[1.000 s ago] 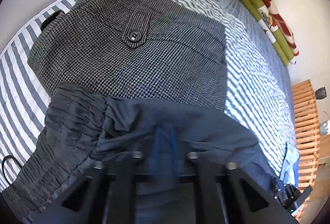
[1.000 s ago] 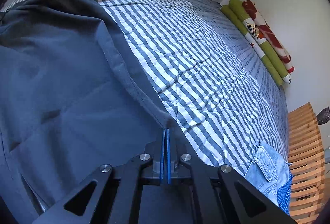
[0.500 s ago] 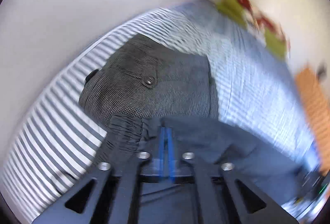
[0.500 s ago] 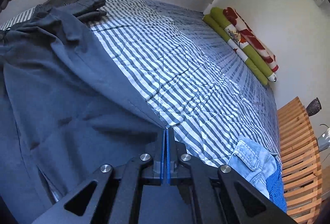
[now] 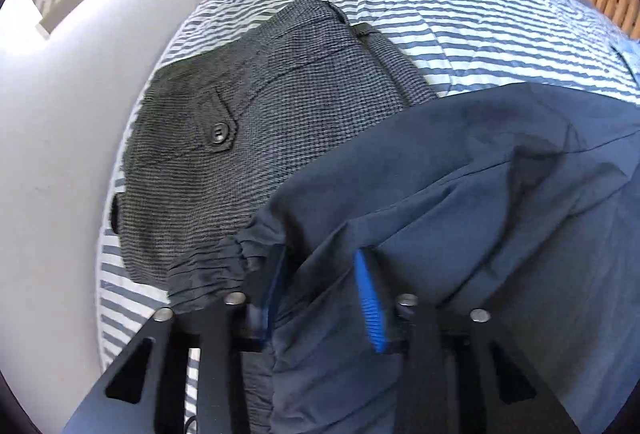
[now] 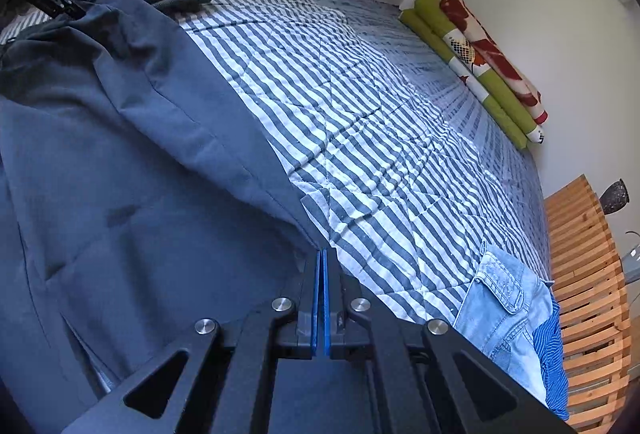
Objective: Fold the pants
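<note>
Here, nearest the left wrist camera, the left gripper (image 5: 320,282) stands partly spread, its blue-lined fingers (image 5: 370,302) apart. Its jaws have just been opening, and a fold of the dark blue pants (image 5: 460,234) lies loose between them, by the gathered elastic waistband (image 5: 212,266); the pads do not press on the cloth. In the right wrist view the right gripper (image 6: 322,254) is closed tight, its two blue pads meeting face to face on the edge of the same pants, where the fabric runs down to a corner at the fingertips. From that pinch the dark blue cloth spreads up and to the left across the near part of the striped bedspread (image 6: 360,114), its edge running diagonally over the stripes.

Just beyond the waistband, a grey checked garment (image 5: 272,122) lies flat on the bedspread, its buttoned pocket flap (image 5: 218,132) facing up; the blue pants overlap its near edge. To the right of the closed gripper, a pale denim piece (image 6: 500,298) rests at the bed's near side, with a bright blue striped cloth (image 6: 556,354) beside it. Farther off, rolled green and red-patterned bedding (image 6: 480,66) lies along the white wall, and a wooden slatted frame (image 6: 580,274) stands past the bed's right side.
</note>
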Available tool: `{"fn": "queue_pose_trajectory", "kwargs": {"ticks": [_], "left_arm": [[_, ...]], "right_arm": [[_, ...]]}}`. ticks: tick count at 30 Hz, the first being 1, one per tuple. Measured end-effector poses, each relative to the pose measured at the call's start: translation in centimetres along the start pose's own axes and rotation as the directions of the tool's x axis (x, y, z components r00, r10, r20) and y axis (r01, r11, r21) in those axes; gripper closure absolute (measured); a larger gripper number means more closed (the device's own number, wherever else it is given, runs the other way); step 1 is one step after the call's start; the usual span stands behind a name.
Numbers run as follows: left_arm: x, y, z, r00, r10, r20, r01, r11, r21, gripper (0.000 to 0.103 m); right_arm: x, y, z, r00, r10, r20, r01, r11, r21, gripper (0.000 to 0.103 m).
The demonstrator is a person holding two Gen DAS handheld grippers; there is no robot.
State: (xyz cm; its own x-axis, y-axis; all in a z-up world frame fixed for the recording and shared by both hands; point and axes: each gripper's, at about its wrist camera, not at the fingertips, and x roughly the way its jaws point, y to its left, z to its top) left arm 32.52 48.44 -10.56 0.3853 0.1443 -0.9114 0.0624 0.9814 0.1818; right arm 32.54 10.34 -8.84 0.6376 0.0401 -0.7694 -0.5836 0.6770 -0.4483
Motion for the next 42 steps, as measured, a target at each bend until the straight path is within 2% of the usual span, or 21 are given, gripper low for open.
{"fn": "queue_pose_trajectory", "kwargs": {"ticks": [3, 6, 7, 8, 9, 13, 16, 19, 22, 24, 27, 30, 31, 34, 36, 38, 39, 42], "left_arm": [[0.0, 0.0, -0.1, 1.000, -0.009, 0.008, 0.009, 1.000, 0.024, 0.067], [0.2, 0.5, -0.5, 1.000, -0.007, -0.014, 0.007, 1.000, 0.008, 0.067], [0.3, 0.7, -0.5, 1.000, -0.017, -0.017, 0.017, 1.000, 0.004, 0.073], [0.4, 0.6, -0.4, 1.000, -0.022, -0.018, 0.022, 1.000, 0.004, 0.091], [0.5, 0.5, -0.3, 1.000, -0.018, -0.015, 0.018, 1.000, 0.011, 0.101], [-1.3, 0.3, -1.1, 0.999, 0.000, 0.036, -0.001, 1.000, 0.018, 0.102], [-4.4, 2.3, -1.8, 0.994, 0.011, 0.113, -0.001, 0.996, -0.087, 0.102], [-9.1, 4.2, -3.2, 0.976, 0.050, 0.211, -0.014, 0.986, -0.168, 0.102], [-14.3, 5.4, -4.8, 0.950, 0.076, 0.303, -0.012, 0.978, -0.208, 0.102], [-17.4, 5.5, -5.8, 0.934, 0.116, 0.337, -0.042, 0.975, -0.217, 0.102], [-22.1, 5.5, -8.0, 0.901, 0.185, 0.392, -0.097, 0.967, -0.234, 0.102], [-25.6, 6.0, -8.8, 0.882, 0.198, 0.428, -0.083, 0.959, -0.272, 0.102], [-26.1, 6.0, -8.6, 0.881, 0.207, 0.425, -0.095, 0.958, -0.270, 0.102], [-25.3, 6.0, -6.7, 0.884, 0.246, 0.396, -0.152, 0.955, -0.254, 0.102], [-23.3, 6.1, -4.4, 0.898, 0.231, 0.375, -0.140, 0.957, -0.254, 0.102], [-20.1, 6.0, -1.7, 0.907, 0.249, 0.341, -0.172, 0.955, -0.241, 0.102], [-17.1, 5.8, 0.4, 0.915, 0.257, 0.310, -0.191, 0.955, -0.228, 0.102], [-10.8, 5.3, 3.6, 0.937, 0.256, 0.238, -0.211, 0.957, -0.198, 0.102]], "right_arm": [[0.2, -0.3, 0.1, 1.000, -0.001, -0.001, 0.001, 1.000, 0.001, 0.102], [0.3, -0.6, 0.4, 1.000, -0.007, 0.001, 0.007, 1.000, 0.009, 0.102], [0.3, -0.6, 0.4, 1.000, -0.006, 0.002, 0.006, 1.000, 0.013, 0.102], [0.3, -0.6, 0.5, 1.000, -0.005, 0.002, 0.005, 1.000, 0.015, 0.102], [0.4, -0.5, 0.6, 1.000, -0.008, 0.002, 0.008, 1.000, 0.014, 0.102], [0.4, 0.1, 0.6, 0.999, -0.047, -0.005, 0.046, 0.999, -0.009, 0.102], [-0.9, -0.1, 0.7, 0.998, -0.061, 0.010, 0.061, 0.998, 0.002, 0.102], [-3.3, -0.8, 0.6, 0.997, -0.069, 0.042, 0.068, 0.997, 0.021, 0.102], [-6.8, -1.3, 0.5, 0.994, -0.065, 0.091, 0.062, 0.997, 0.041, 0.102], [-9.5, -1.3, 0.4, 0.989, -0.065, 0.132, 0.059, 0.997, 0.048, 0.102], [-14.3, -1.0, -0.2, 0.974, -0.078, 0.211, 0.070, 0.996, 0.047, 0.102], [-17.8, -0.9, -0.6, 0.958, -0.092, 0.271, 0.081, 0.995, 0.054, 0.102], [-18.5, -0.9, -0.5, 0.954, -0.094, 0.285, 0.082, 0.995, 0.053, 0.102], [-17.8, -0.8, 0.3, 0.954, -0.110, 0.279, 0.102, 0.994, 0.042, 0.102], [-15.6, -0.7, 1.2, 0.958, -0.142, 0.251, 0.136, 0.990, 0.041, 0.102], [-12.0, -1.2, 2.6, 0.962, -0.178, 0.207, 0.171, 0.984, 0.049, 0.102], [-10.6, -1.5, 3.1, 0.962, -0.196, 0.191, 0.190, 0.981, 0.049, 0.102], [-4.0, -2.5, 5.1, 0.966, -0.239, 0.104, 0.233, 0.970, 0.063, 0.102]]}}
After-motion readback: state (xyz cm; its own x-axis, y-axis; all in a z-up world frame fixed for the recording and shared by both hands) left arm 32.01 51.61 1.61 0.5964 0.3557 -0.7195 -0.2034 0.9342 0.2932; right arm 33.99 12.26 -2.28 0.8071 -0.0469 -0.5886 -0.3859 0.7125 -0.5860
